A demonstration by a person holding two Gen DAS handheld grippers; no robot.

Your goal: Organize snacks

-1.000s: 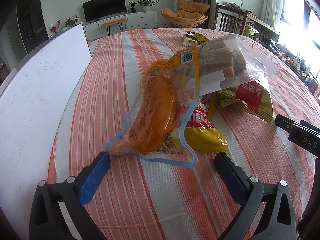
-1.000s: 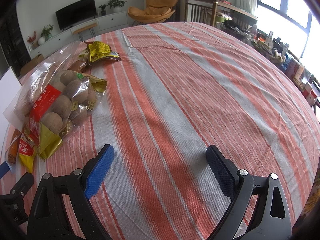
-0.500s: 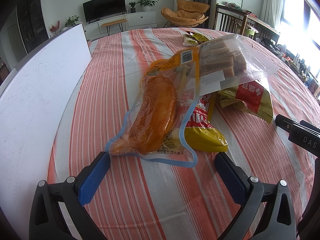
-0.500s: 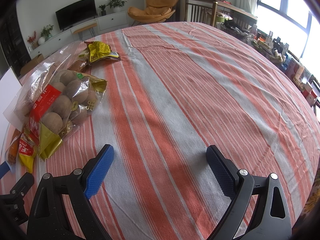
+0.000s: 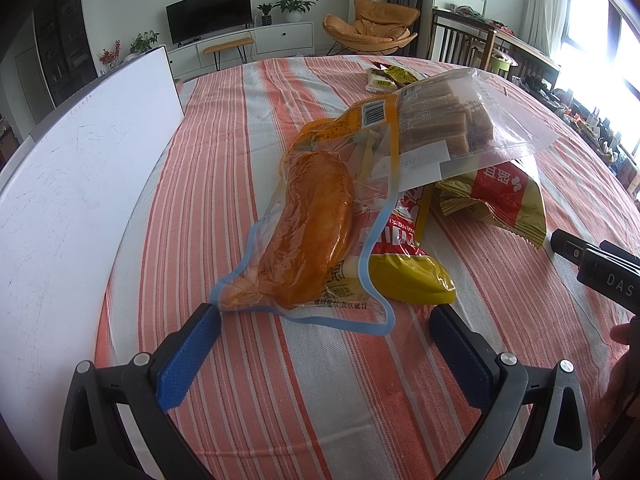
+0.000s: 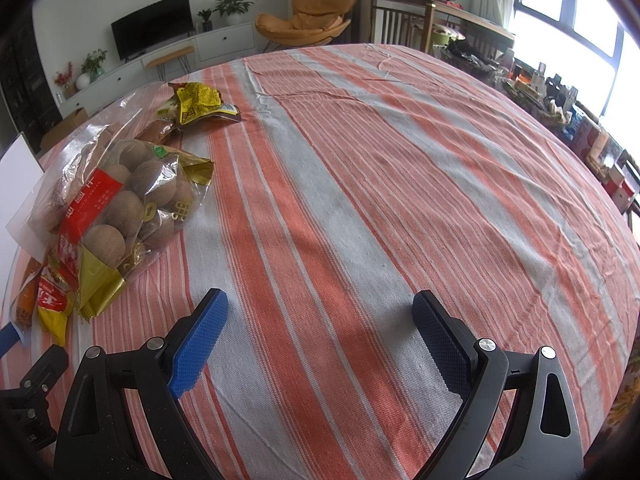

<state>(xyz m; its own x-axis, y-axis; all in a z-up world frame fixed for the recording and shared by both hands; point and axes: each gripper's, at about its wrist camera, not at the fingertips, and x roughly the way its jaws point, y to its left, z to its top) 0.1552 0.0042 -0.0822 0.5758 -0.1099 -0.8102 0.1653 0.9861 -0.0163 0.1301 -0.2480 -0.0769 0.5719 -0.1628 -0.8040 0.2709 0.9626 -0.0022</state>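
1. The left gripper (image 5: 324, 320) is hovering low over the bench (image 5: 248, 128) with its fingers (image 5: 188, 354) spread wide and holding nothing. The orange snack pouch (image 5: 308, 232) is lying just ahead of it, toward the bench's near left side. Its slack blue-edged film looks slippery, so a shallow pinch is risking a grab of the film alone and a slide-out.
2. That pouch is overlapping a yellow packet (image 5: 408, 280) and tucking under the clear bag of brown cakes (image 5: 448, 128). Lifting it is likely dragging or toppling those neighbours.
3. The right gripper (image 6: 320, 336) is also spread and empty, sitting over bare striped cloth near the bench's front edge. The bag of round brown snacks (image 6: 120, 200) is lying well to its left, so a reach across is risking a clash with the left gripper.
4. The white board (image 5: 80, 184) is standing along the left edge; a wide swing could be knocking it.
5. The loose cloth could be bunching under scraping fingers.
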